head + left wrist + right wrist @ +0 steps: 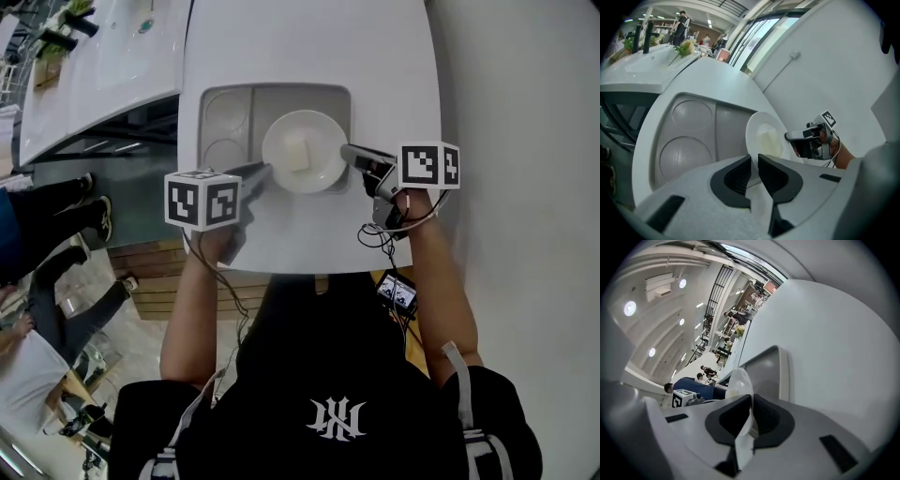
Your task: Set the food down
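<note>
- White tabletop (309, 47) is filling the upper middle of my head view, with a pale compartment tray (225, 108) lying on it.
- I am seeing a second white counter (103, 66) running off at 11 o'clock, and people (56, 216) standing on the floor at 9 o'clock.
- A round white plate (278, 139) is sitting over the tray's 3 o'clock half; I cannot tell whether it is touching the tray.
- The food (298, 152), a pale block, is lying in the middle of that plate.
- My left gripper (265, 172) is pinching the plate's rim at about 8 o'clock, its pads closing on the thin edge.
- My right gripper (349, 153) is clamping the rim at 3 o'clock, its jaws nearly together on the edge.
</note>
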